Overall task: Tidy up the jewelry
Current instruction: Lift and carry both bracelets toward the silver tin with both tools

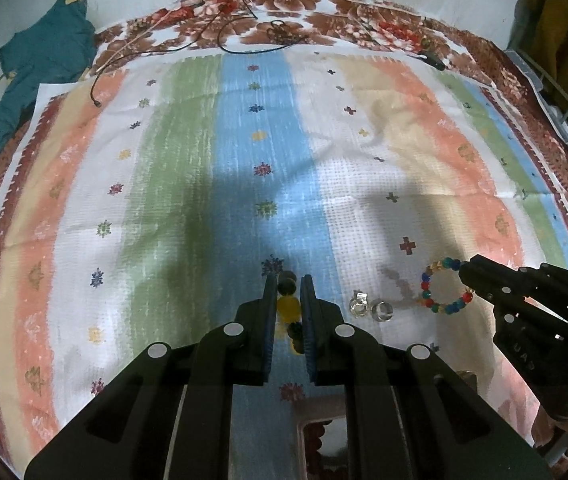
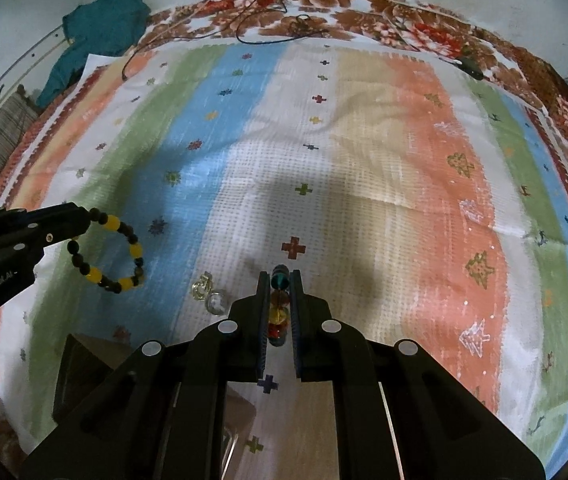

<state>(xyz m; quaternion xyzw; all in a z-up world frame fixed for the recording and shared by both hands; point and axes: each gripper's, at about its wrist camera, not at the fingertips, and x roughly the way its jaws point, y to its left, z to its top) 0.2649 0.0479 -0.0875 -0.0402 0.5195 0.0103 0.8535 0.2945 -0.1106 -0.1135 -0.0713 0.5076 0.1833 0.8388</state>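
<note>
My left gripper [image 1: 288,280] is shut on a black and yellow bead bracelet [image 1: 287,305]; in the right wrist view that bracelet [image 2: 104,251] hangs as a ring from the left gripper [image 2: 84,216] over the striped cloth. My right gripper [image 2: 280,276] is shut on a multicoloured bead bracelet [image 2: 278,312]; in the left wrist view this bracelet [image 1: 443,286] hangs from the right gripper [image 1: 463,274]. Two clear glassy rings [image 1: 369,307] lie on the cloth between the grippers, and they also show in the right wrist view [image 2: 210,294].
A striped cloth [image 1: 244,140] covers the bed over a brown floral sheet [image 1: 303,4]. A teal garment [image 1: 40,68] lies at the far left. Black cords [image 1: 236,28] lie at the far edge. A wooden box edge [image 2: 84,372] sits near the front.
</note>
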